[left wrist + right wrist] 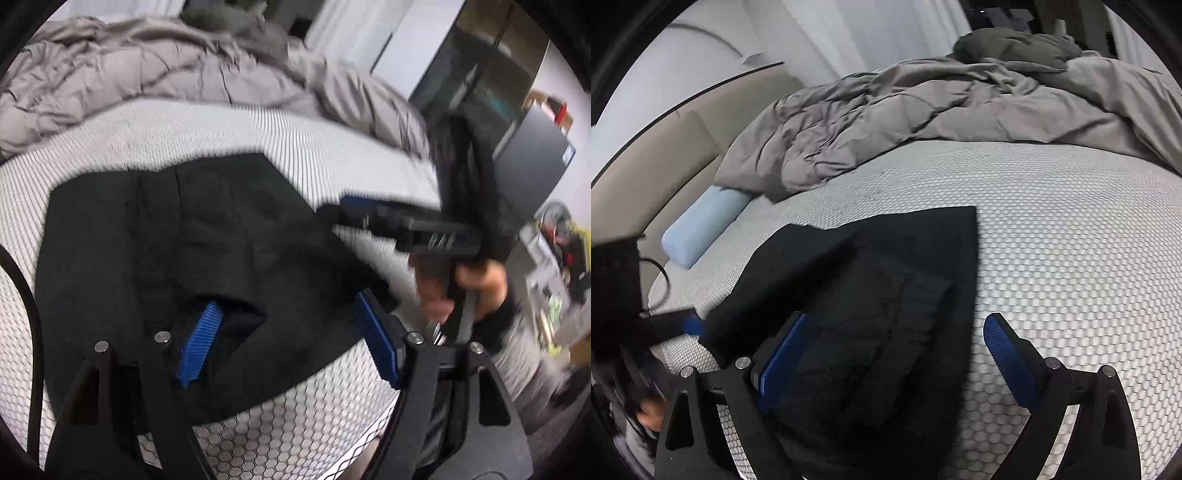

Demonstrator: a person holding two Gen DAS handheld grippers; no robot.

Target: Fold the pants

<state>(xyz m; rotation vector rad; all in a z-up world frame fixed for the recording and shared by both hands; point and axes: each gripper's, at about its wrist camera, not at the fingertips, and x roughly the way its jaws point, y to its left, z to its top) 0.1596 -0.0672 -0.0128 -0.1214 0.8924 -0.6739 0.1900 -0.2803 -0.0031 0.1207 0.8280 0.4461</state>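
Black pants [184, 251] lie folded into a compact pile on the white honeycomb mattress [314, 424]. My left gripper [288, 341] hovers over the pile's near edge, jaws open, its blue pads [199, 343] gripping nothing, with cloth below the gap. The right gripper [347, 206] reaches in from the right, held by a hand [476, 284], its tip at the pants' right edge. In the right wrist view the pants [886, 295] spread under my open right gripper [895, 358], and its left pad [783, 358] is over the cloth. The left gripper's blue tip [690, 325] shows at the pile's left corner.
A crumpled grey duvet [923, 110] covers the far half of the bed. A pale blue bolster [705, 225] lies by the beige headboard [646, 166], with a black cable [661, 277] near it. Dark cabinets and cluttered shelves [554, 258] stand beyond the bed's right side.
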